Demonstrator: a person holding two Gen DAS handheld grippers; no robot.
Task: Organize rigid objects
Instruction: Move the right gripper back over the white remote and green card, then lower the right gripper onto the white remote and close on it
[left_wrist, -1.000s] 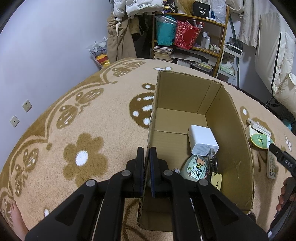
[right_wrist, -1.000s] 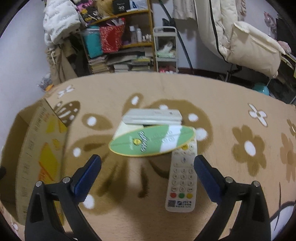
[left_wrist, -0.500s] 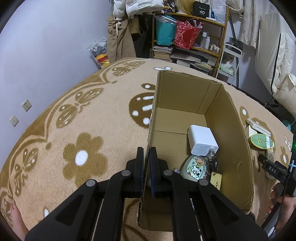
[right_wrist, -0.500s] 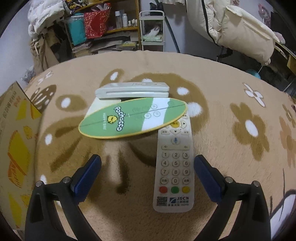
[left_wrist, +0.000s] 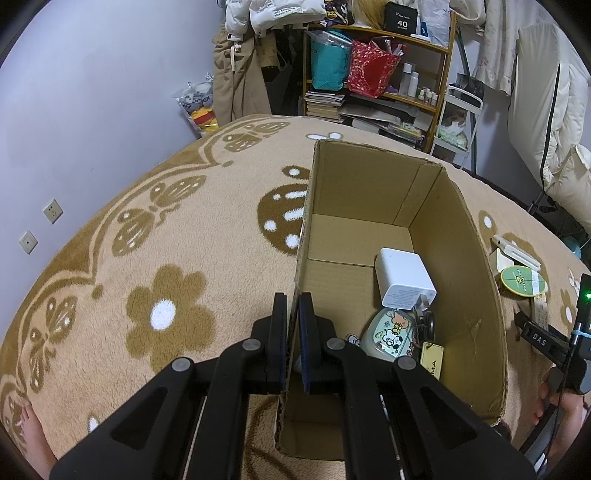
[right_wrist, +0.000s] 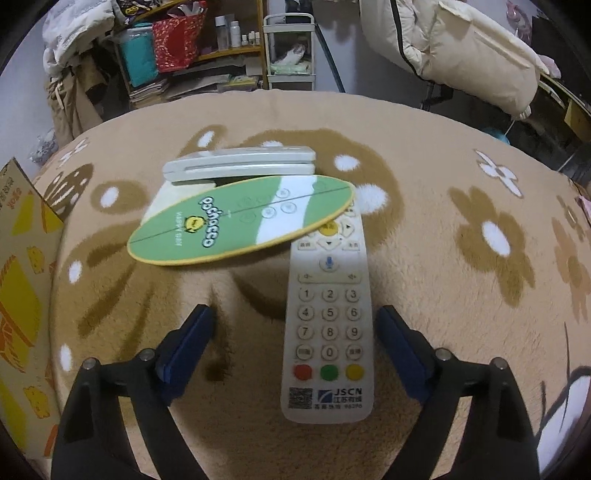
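Observation:
My left gripper (left_wrist: 293, 321) is shut on the left wall of an open cardboard box (left_wrist: 469, 273) on the rug. Inside lie a white charger (left_wrist: 402, 278), a cartoon-printed case (left_wrist: 388, 330) and a yellow tag (left_wrist: 432, 363). My right gripper (right_wrist: 295, 317) is open, its fingers either side of the lower part of a white remote (right_wrist: 328, 317) without touching it. A green oval Pochacco item (right_wrist: 240, 221) overlaps the remote's top. A long white device (right_wrist: 240, 168) and a cream card (right_wrist: 173, 195) lie behind it. The same pile (left_wrist: 522, 280) shows right of the box.
The box's printed outer wall (right_wrist: 22, 288) stands at the left of the right wrist view. A tan flower-pattern rug (left_wrist: 166, 258) covers the surface. Cluttered shelves (left_wrist: 369, 74) and hanging coats stand at the back. A bare foot (left_wrist: 33, 435) is at the lower left.
My right gripper has moved forward and down toward the remote, which now lies between its open fingers. My left gripper has held still on the box wall.

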